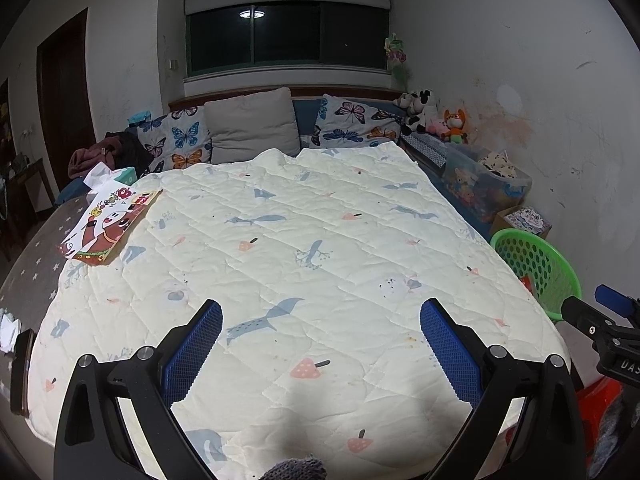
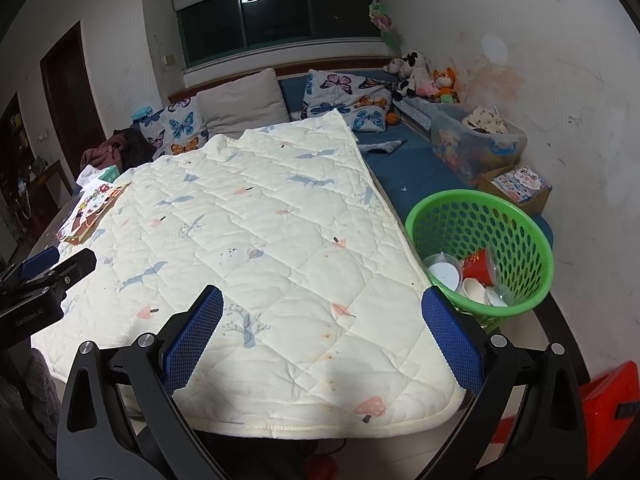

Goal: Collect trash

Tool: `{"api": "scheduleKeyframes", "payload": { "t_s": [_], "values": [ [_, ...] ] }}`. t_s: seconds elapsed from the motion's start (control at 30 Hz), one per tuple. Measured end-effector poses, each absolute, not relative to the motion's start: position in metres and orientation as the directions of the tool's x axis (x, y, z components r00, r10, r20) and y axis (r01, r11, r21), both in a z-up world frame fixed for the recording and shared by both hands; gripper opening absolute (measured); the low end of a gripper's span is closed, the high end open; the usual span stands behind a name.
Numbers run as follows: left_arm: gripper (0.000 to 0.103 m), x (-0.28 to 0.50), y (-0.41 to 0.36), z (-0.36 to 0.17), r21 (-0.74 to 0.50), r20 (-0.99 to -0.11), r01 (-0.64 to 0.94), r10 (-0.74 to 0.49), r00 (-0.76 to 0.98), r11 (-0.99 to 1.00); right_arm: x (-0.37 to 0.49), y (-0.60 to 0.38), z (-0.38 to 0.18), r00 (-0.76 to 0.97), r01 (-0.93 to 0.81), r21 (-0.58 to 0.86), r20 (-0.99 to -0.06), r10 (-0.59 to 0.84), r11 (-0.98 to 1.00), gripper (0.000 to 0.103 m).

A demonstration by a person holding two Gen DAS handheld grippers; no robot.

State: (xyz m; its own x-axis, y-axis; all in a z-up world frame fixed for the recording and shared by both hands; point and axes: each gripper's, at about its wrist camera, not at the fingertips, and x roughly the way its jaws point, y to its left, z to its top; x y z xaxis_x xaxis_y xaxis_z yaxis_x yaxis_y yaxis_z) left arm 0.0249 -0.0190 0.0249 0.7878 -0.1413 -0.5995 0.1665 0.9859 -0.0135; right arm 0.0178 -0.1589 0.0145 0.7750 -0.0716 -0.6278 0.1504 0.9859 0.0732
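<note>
A green perforated basket (image 2: 516, 224) stands at the right of the bed and holds several plastic cups and lids plus a red cup (image 2: 478, 266). In the left wrist view the basket (image 1: 538, 262) peeks past the quilt's right edge. My left gripper (image 1: 320, 312) is open above the cream quilt (image 1: 320, 220), nothing between its blue pads. My right gripper (image 2: 322, 300) is open too, over the quilt's (image 2: 260, 220) near right corner, left of the basket. Each gripper shows at the edge of the other's view: the right one (image 1: 612, 304) and the left one (image 2: 44, 264).
A colourful cartoon book (image 1: 112, 226) and a tissue box (image 1: 126, 176) lie at the quilt's far left. Crumpled white paper (image 1: 8, 330) and a dark phone (image 1: 20, 372) sit at the left edge. Pillows (image 1: 252, 124), plush toys (image 1: 436, 116), a clear storage bin (image 2: 476, 140) and a red stool (image 2: 604, 404) surround the bed.
</note>
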Motion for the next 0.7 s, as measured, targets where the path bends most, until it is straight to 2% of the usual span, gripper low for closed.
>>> {"api": "scheduleKeyframes", "payload": {
  "t_s": [0.47,0.7],
  "values": [
    [0.096,0.0256,-0.0199,0.0199,-0.04,-0.614,0.17,-0.159,0.773,0.985,0.0179,-0.1586,0.0142,0.774,0.147,0.08,-0.63,-0.064,0.986,0.099],
    [0.096,0.0238,-0.0193,0.0207,-0.017,-0.589,0.151,-0.131,0.798,0.988,0.0185,-0.1602,0.0145,0.775,0.151,0.083,-0.629,-0.065,0.985,0.099]
  ]
}}
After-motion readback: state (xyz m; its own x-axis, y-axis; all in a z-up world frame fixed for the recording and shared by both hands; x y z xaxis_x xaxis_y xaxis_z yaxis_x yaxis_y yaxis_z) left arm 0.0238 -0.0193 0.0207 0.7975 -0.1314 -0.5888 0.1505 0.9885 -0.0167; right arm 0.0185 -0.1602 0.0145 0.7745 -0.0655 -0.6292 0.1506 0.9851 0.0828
